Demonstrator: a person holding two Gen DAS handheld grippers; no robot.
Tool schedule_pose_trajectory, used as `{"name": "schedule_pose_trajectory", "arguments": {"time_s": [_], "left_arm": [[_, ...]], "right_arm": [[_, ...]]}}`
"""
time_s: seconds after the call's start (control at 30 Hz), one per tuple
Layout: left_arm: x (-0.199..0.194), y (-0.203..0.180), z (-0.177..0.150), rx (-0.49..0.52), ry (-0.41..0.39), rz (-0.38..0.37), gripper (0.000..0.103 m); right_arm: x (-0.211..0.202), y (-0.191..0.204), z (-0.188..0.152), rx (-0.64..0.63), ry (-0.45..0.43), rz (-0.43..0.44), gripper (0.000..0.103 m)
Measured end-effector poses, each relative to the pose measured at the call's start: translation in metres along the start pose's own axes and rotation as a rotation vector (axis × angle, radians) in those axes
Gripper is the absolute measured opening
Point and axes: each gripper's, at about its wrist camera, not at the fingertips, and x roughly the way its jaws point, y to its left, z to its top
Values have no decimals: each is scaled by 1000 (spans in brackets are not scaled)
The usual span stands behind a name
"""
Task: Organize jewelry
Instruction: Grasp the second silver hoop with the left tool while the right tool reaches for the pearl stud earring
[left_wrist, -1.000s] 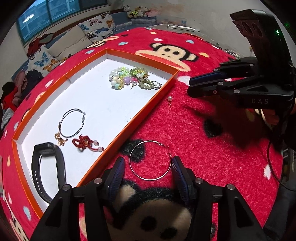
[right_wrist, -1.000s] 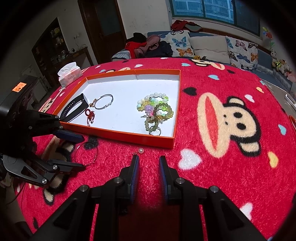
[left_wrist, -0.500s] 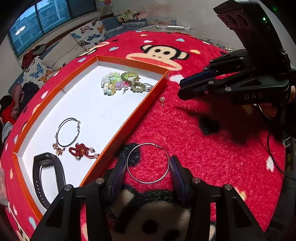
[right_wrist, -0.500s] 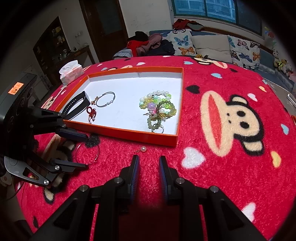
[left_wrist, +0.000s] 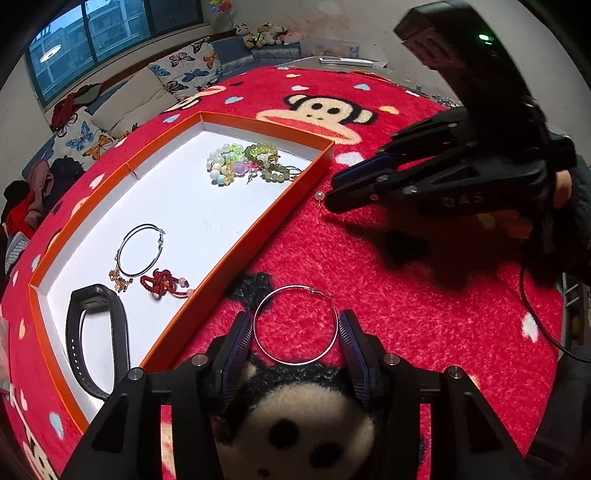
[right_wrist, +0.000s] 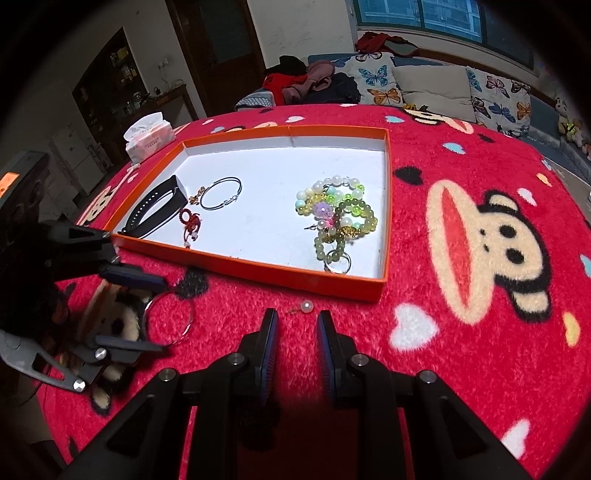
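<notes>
An orange-rimmed white tray (left_wrist: 258, 236) (right_wrist: 303, 282) lies on the red monkey rug. It holds bead bracelets (left_wrist: 243, 166) (right_wrist: 336, 212), a hoop earring (left_wrist: 142, 251) (right_wrist: 221, 194), a red knot charm (left_wrist: 162, 282) (right_wrist: 190, 223) and a black band (left_wrist: 98, 332) (right_wrist: 157, 210). A silver hoop earring (left_wrist: 295, 325) (right_wrist: 168, 323) lies on the rug between the fingers of my open left gripper (left_wrist: 294, 334) (right_wrist: 147, 314). A pearl earring (left_wrist: 320, 196) (right_wrist: 306, 305) lies on the rug just ahead of my open right gripper (right_wrist: 295, 323) (left_wrist: 332, 192).
A tissue pack (right_wrist: 149, 136) stands at the rug's far left edge in the right wrist view. A sofa with butterfly cushions (right_wrist: 436, 86) and clothes runs behind the rug. A cable (left_wrist: 535, 325) hangs from the right gripper.
My left gripper has moved forward so its fingers flank the silver hoop. My right gripper has moved closer to the pearl earring. Both stay open.
</notes>
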Motion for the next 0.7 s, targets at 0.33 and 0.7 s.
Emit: {"name": "schedule_pose_trajectory", "arguments": {"time_s": [0.33,0.7], "left_arm": [[-6,1,-2,-21,-15,-4,52],[-7,4,-4,-34,-15,-1,52]], "right_arm": [[8,-1,4,-26,10,14,24],[3,18,-4,-134,59,63,24]]}}
